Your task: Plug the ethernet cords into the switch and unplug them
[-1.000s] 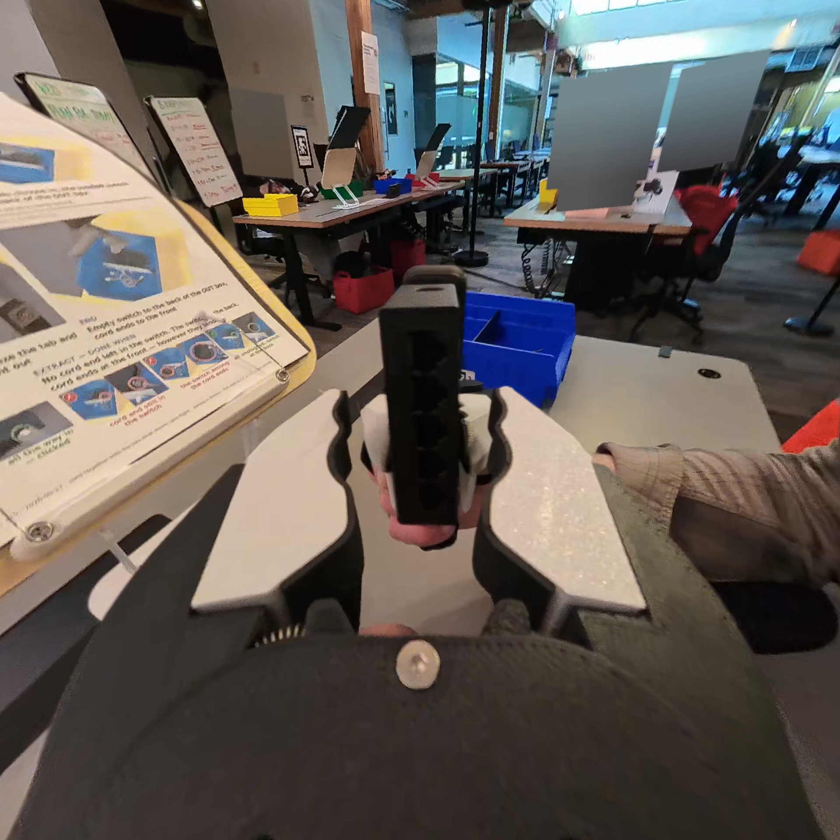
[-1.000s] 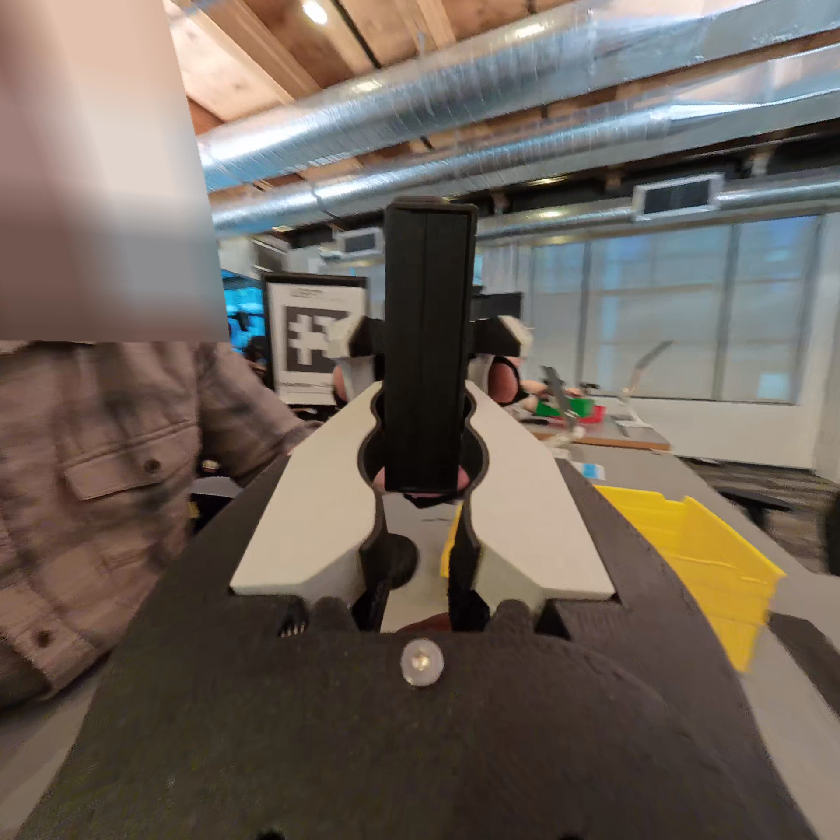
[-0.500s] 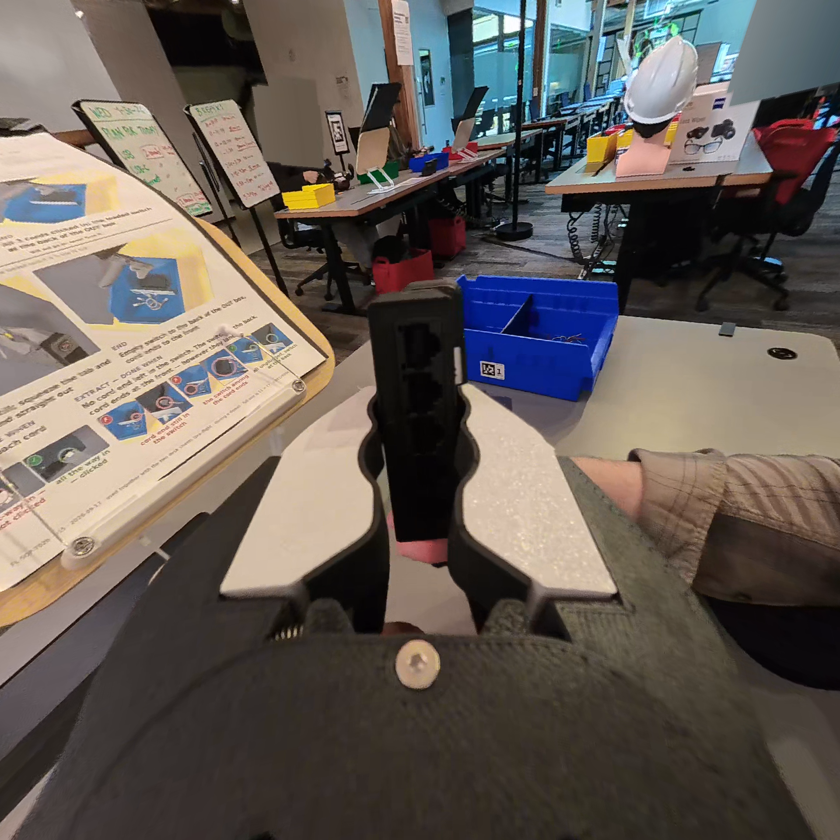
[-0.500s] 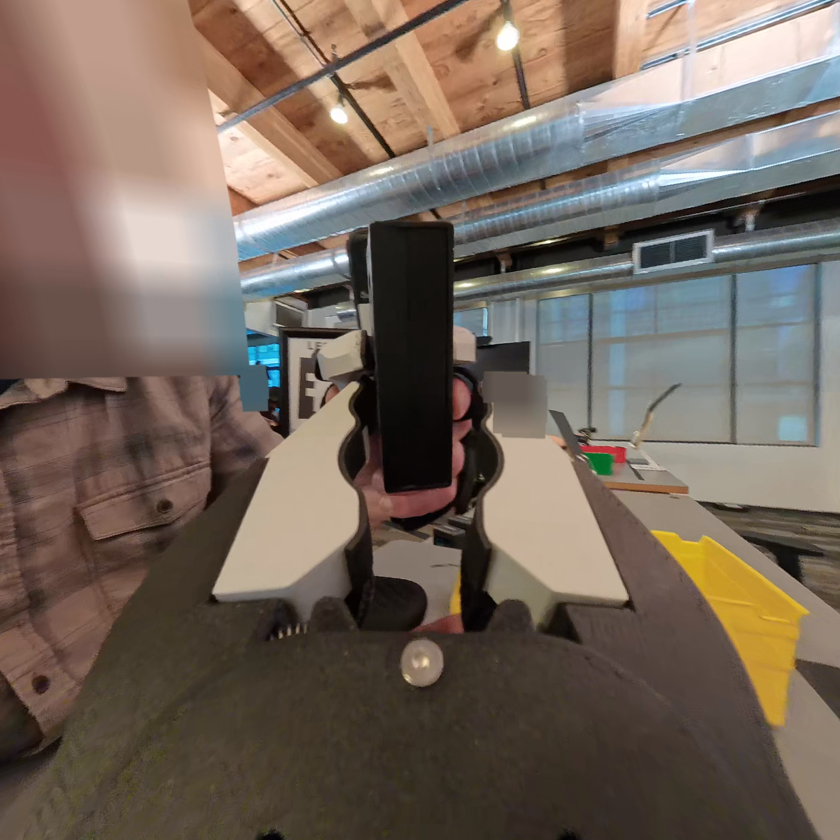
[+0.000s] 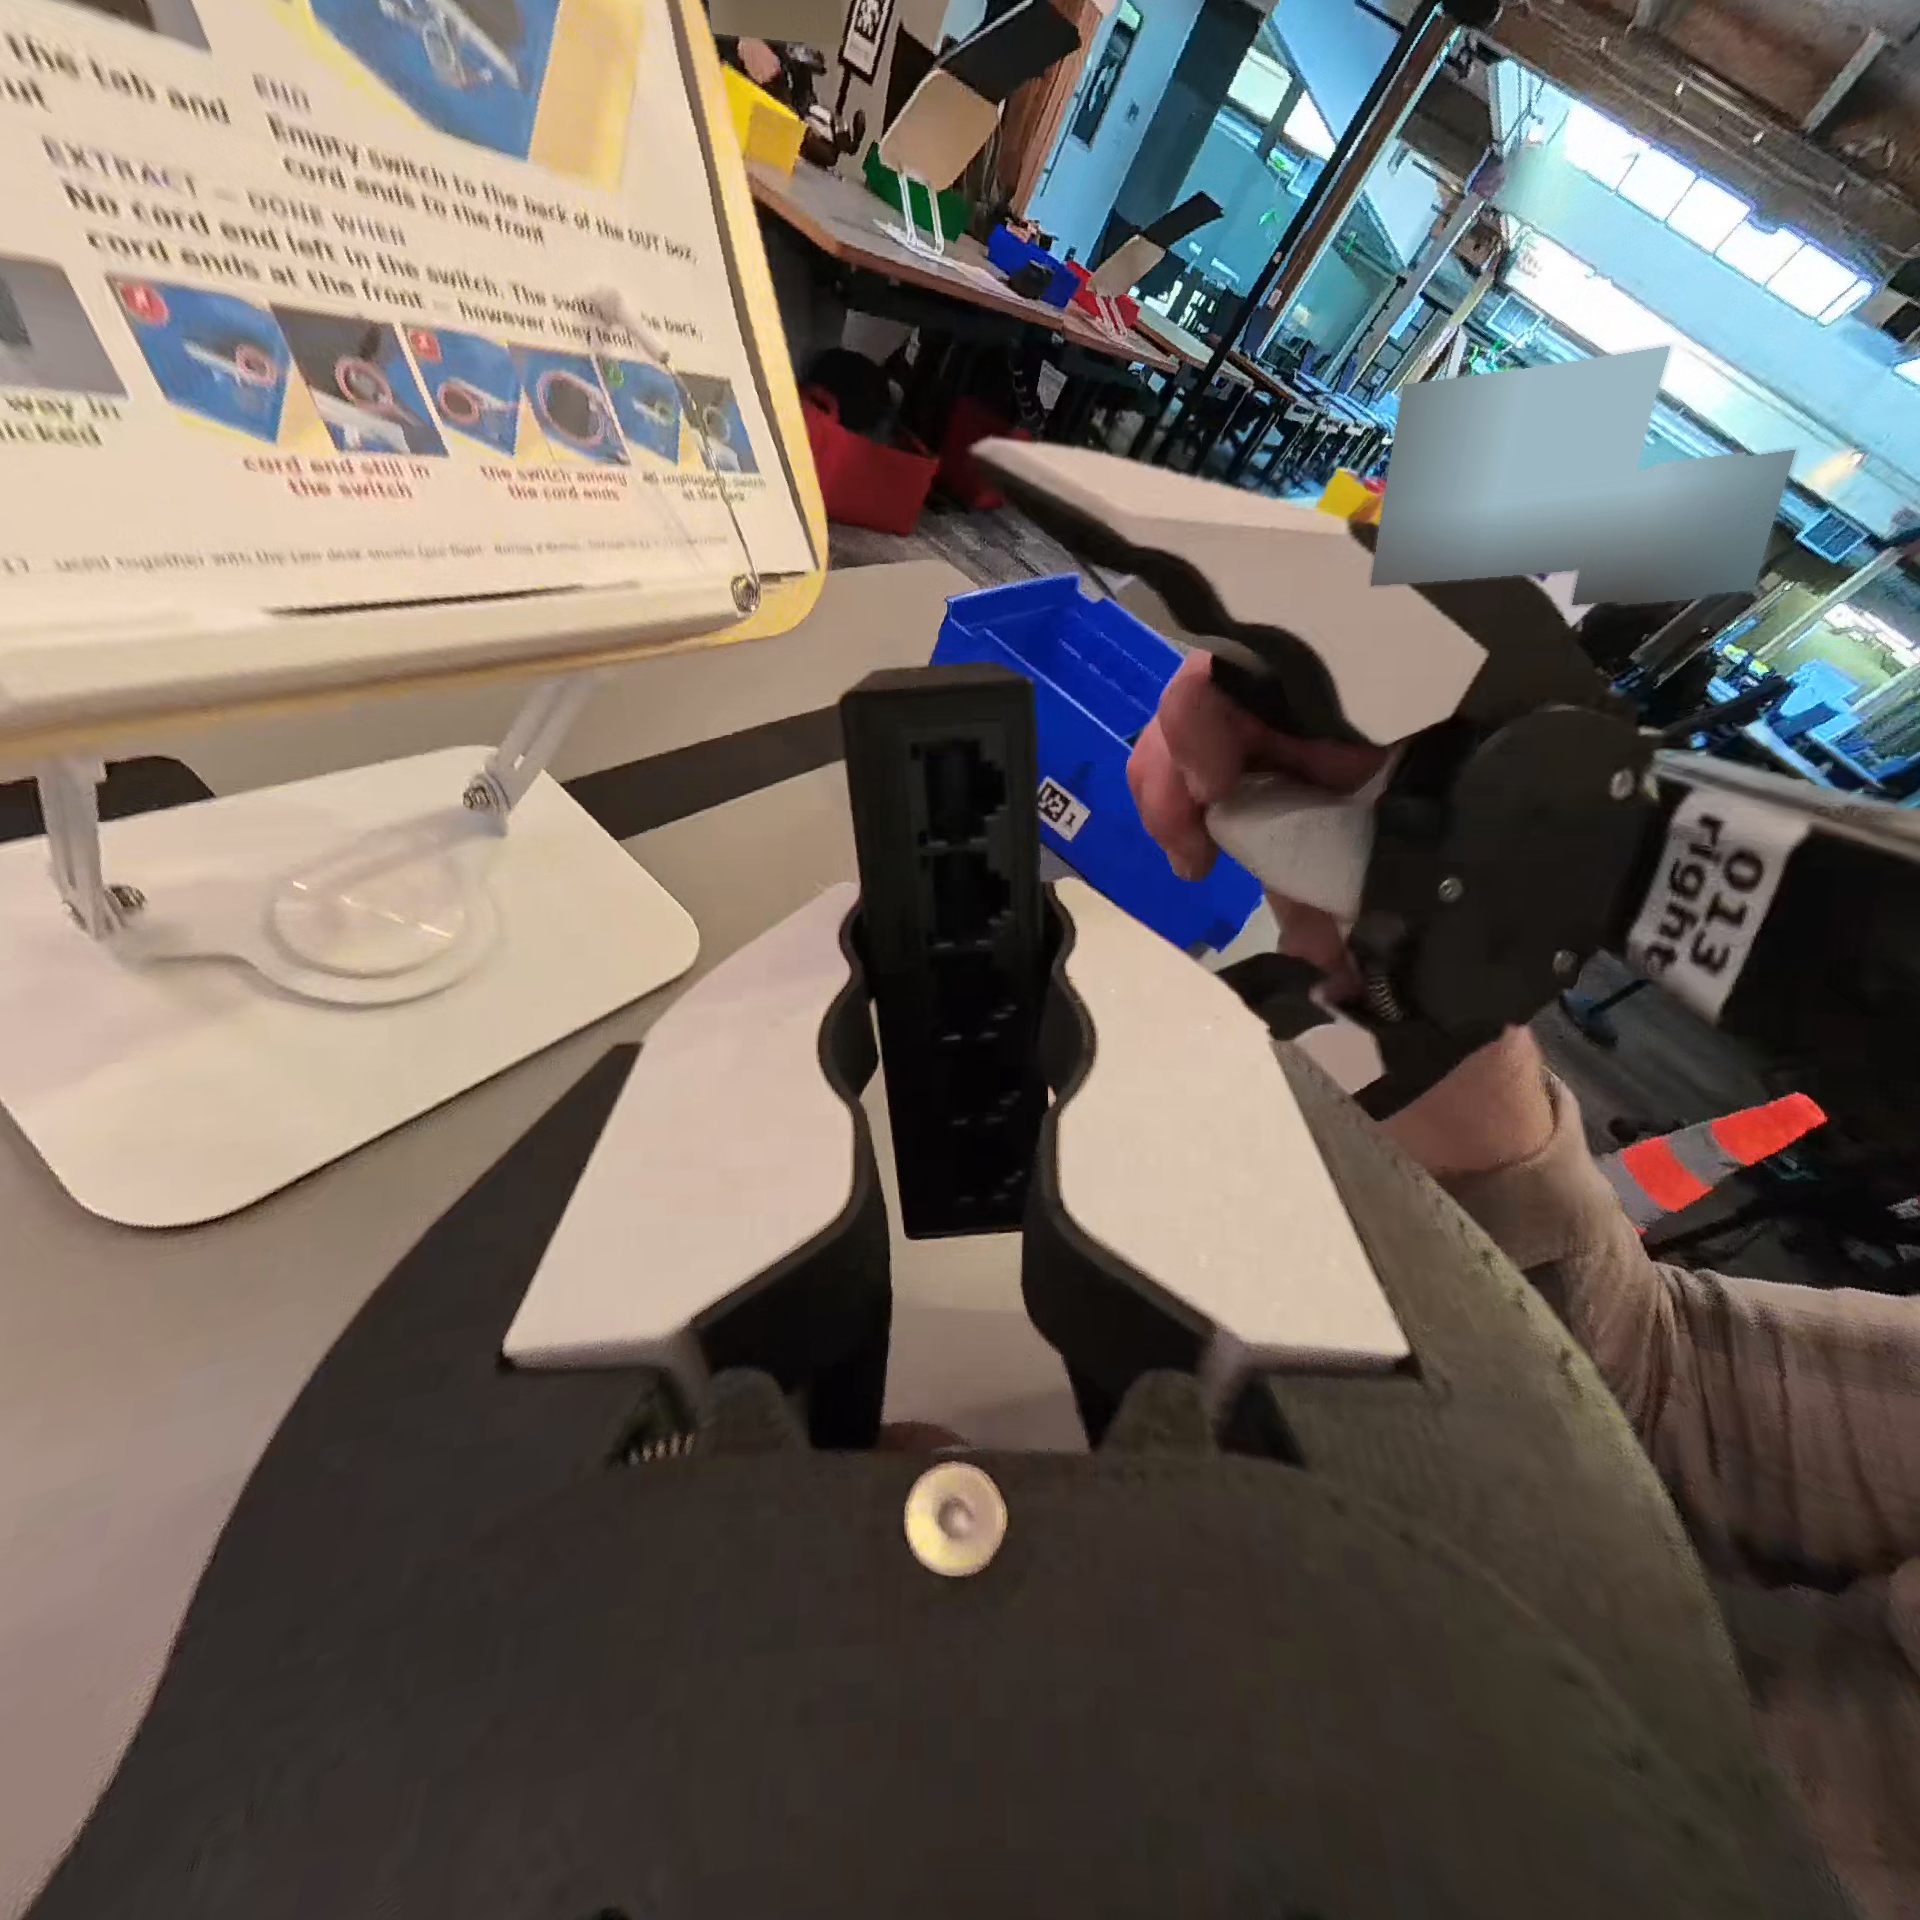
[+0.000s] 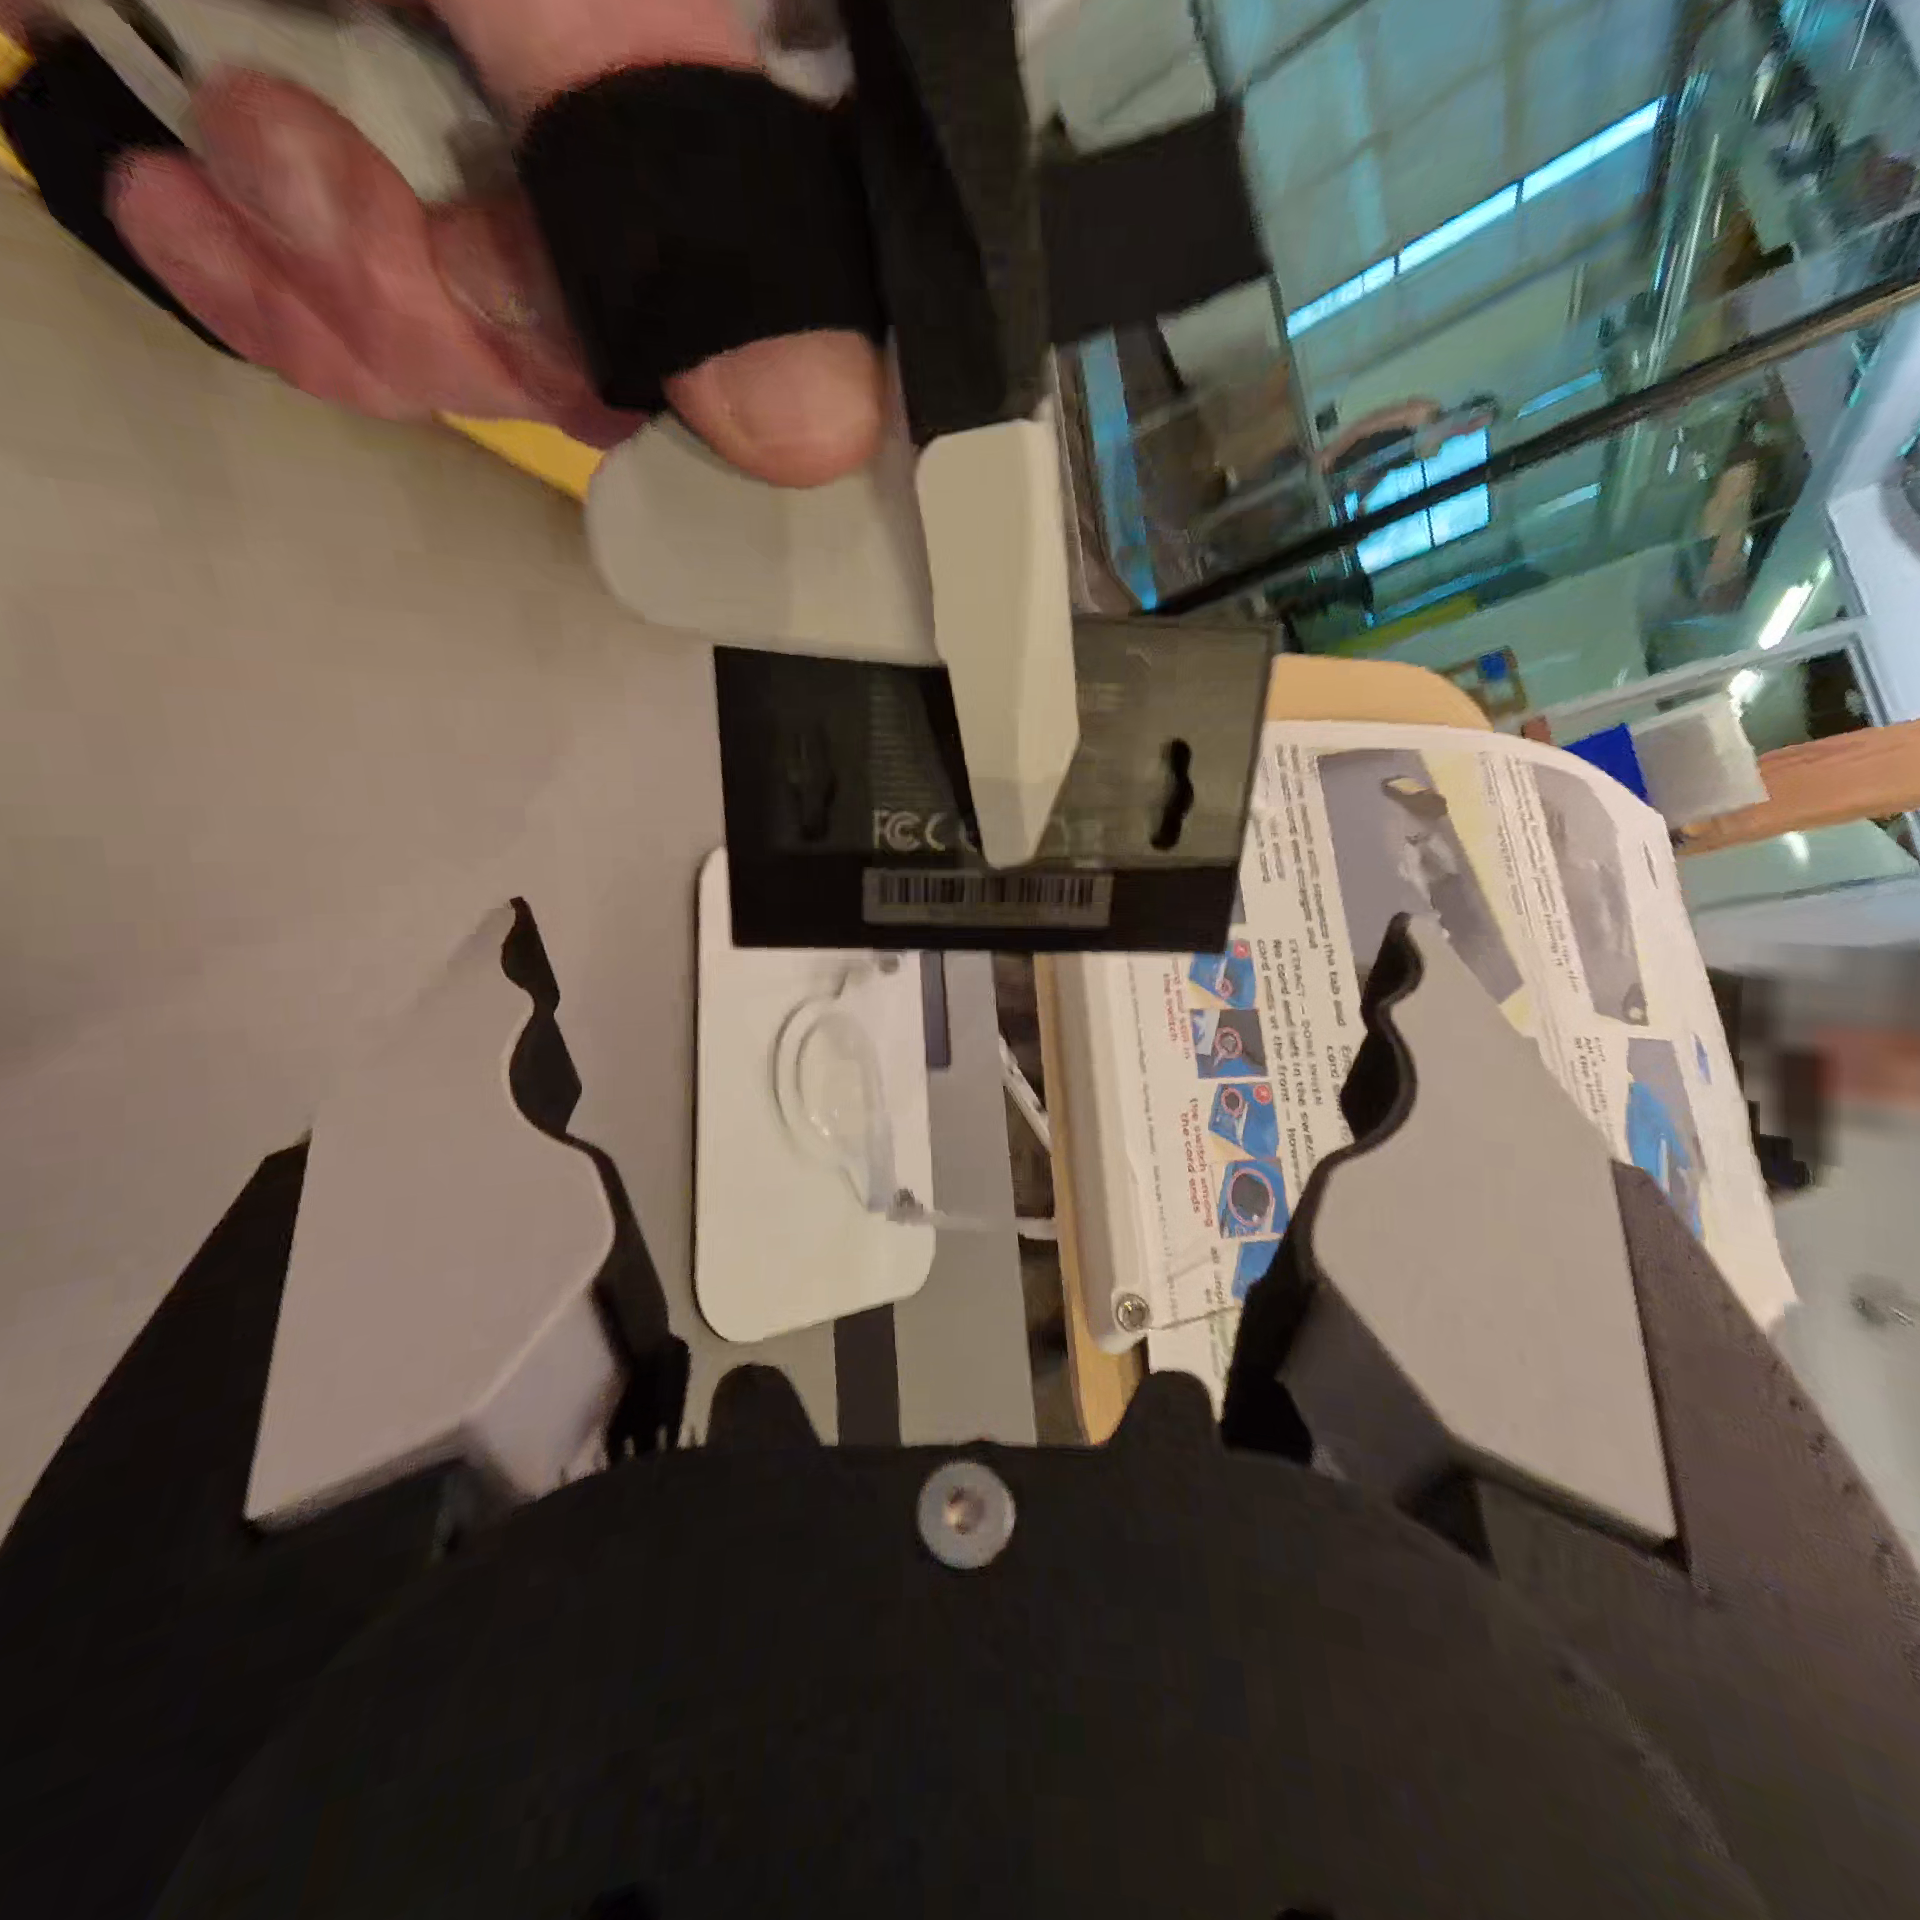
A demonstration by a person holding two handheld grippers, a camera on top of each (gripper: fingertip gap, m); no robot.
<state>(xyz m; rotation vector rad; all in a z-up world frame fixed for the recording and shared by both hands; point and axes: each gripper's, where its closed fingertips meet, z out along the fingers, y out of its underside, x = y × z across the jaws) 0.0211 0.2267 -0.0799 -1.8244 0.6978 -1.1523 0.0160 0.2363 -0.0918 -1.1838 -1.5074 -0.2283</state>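
Observation:
My left gripper is shut on the black switch. It holds the switch upright above the table, with the empty ports facing the camera. My right gripper is wide open and empty. It sits just short of the switch, whose labelled underside faces it. The left gripper's white fingers clamp that switch from above. The right gripper also shows in the left wrist view, open, to the right of the switch. No ethernet cords are in view.
A blue bin stands on the grey table behind the switch. An instruction board on a white stand base is at the left. A person's sleeve is at the right.
The right gripper has let go of the switch, opened wide and drawn back. The left gripper has closed on the switch and now holds it alone, swung lower towards the board's stand.

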